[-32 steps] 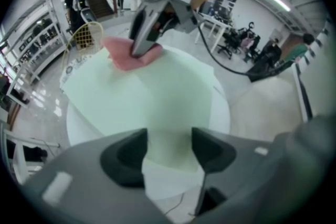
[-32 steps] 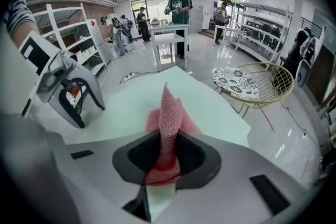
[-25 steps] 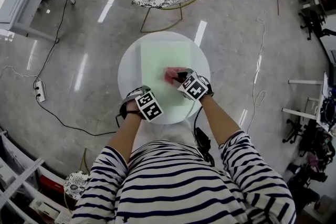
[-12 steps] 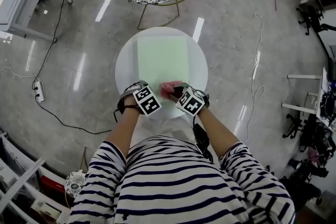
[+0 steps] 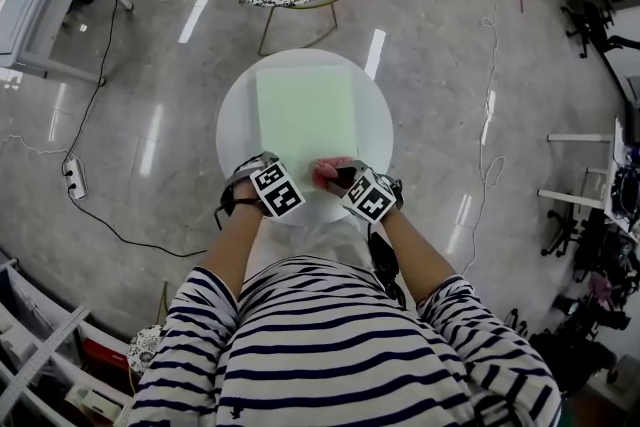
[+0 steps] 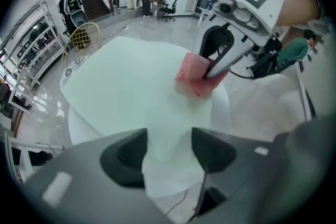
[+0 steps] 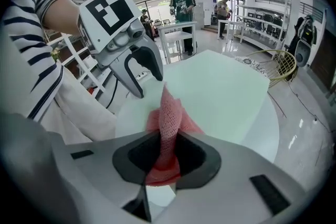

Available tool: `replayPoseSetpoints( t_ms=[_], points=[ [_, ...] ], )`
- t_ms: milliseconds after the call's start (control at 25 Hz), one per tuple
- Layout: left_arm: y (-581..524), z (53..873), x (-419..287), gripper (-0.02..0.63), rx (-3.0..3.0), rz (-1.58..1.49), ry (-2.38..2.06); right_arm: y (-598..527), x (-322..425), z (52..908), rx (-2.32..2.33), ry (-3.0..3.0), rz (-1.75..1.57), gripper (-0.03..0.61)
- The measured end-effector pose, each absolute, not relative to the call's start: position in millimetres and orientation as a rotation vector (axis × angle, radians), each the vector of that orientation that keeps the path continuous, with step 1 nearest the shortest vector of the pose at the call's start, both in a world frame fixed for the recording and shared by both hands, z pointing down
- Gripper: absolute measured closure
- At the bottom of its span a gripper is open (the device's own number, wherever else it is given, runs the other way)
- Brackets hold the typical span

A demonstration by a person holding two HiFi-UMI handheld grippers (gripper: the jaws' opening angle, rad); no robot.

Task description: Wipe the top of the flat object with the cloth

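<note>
- The right gripper (image 7: 167, 150) is clenched on a pink mesh cloth (image 7: 168, 113), a fold of it pinched upright between the jaws.
- The cloth's loose end lies bunched on a pale green sheet (image 5: 305, 105), at the sheet's near edge, right of its middle.
- The sheet lies flat across the middle of a round white tabletop (image 5: 375, 110), its near edge close to the tabletop's near edge.
- The left gripper (image 6: 169, 150) is released, jaws apart and gripping nothing, pointing steeply down over the sheet's near left corner; contact with the sheet cannot be told.
- The two grippers are side by side, near each other.
</note>
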State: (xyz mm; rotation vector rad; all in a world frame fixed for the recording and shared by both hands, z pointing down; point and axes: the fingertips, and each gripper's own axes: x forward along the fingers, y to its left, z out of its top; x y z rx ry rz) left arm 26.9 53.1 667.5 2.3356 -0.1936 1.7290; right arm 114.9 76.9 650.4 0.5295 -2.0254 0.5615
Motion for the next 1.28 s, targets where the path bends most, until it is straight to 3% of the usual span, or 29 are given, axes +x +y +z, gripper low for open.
replayPoseSetpoints(
  t_ms=[680,1280],
  points=[
    [53,669,27,0.344,2.335,1.756,-0.150,69,159,652,0.618,-1.980,0.628,0.502],
    [51,667,31,0.351,2.333,1.761,-0.121,-56,174,649,0.742,-1.978,0.594,0.502]
  ],
)
